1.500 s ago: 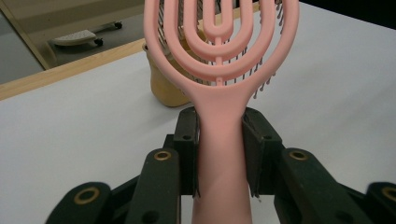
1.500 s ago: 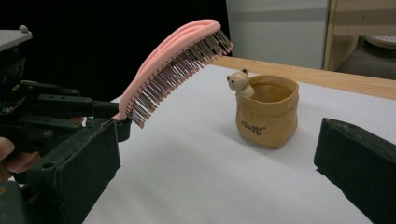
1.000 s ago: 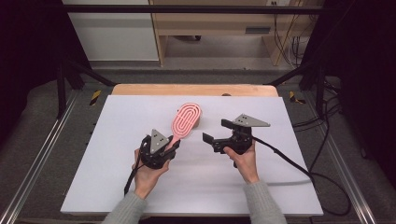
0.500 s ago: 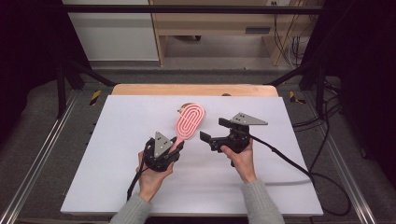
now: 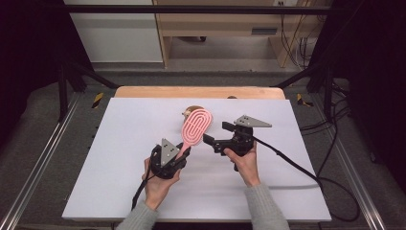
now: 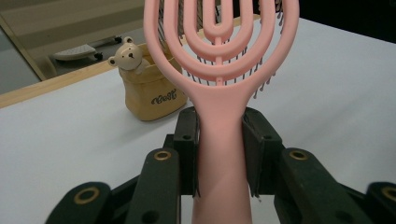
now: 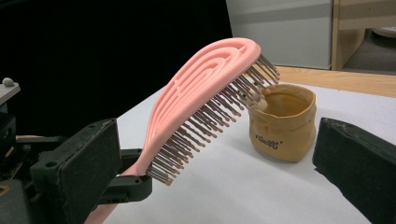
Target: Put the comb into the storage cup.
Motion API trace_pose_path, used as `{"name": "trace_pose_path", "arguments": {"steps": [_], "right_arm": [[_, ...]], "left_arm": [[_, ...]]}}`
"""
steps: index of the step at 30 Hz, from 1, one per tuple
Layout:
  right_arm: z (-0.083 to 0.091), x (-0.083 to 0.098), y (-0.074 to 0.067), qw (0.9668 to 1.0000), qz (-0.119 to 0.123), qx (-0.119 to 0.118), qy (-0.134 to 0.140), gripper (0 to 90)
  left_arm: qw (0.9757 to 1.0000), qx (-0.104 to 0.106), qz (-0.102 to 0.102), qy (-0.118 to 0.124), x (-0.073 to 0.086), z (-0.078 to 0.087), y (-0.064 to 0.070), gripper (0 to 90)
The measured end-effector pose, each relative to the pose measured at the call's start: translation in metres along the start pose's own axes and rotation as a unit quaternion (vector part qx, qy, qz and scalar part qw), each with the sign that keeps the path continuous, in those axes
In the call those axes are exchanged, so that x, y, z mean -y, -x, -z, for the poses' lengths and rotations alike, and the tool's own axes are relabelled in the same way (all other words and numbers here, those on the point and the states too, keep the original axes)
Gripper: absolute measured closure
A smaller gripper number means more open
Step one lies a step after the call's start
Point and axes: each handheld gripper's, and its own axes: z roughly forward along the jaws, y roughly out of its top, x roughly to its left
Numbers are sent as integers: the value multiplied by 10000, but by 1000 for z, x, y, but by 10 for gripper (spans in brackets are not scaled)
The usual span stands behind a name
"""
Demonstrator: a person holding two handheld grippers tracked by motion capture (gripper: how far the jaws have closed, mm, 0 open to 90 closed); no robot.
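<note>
A pink vented hairbrush (image 5: 196,123) is raised off the white table, head tilted up and bristles facing my right gripper. My left gripper (image 5: 183,152) is shut on its handle (image 6: 219,140), both black pads pressing its sides. To the right of the brush, my right gripper (image 5: 218,134) stands open with nothing between its wide-apart jaws. In the right gripper view the brush (image 7: 205,98) hangs just ahead of my right gripper (image 7: 217,140). A small tan pouch (image 7: 280,121) with a bear figure (image 6: 128,56) stands behind the brush head.
The tan pouch (image 5: 187,112) sits near the table's far edge, partly hidden by the brush head. A wooden strip (image 5: 198,92) borders the back of the white table (image 5: 119,143). A black cable (image 5: 287,165) trails from the right gripper across the table's right side.
My left gripper has drifted slightly to the right with the brush still in it. The right gripper has stayed put.
</note>
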Motion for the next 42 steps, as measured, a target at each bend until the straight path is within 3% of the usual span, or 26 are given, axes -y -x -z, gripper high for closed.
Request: {"name": "trace_pose_path", "arguments": {"steps": [20,42], "right_arm": [[-2,0,2,9999,-105,36,-61,24],[-4,-2,3,9988,-469,-25,-148,203]], "left_arm": [[9999,114,-108,68,-3,-4,14,691],[9995,185,-210,152,-3,-3,26,691]]}}
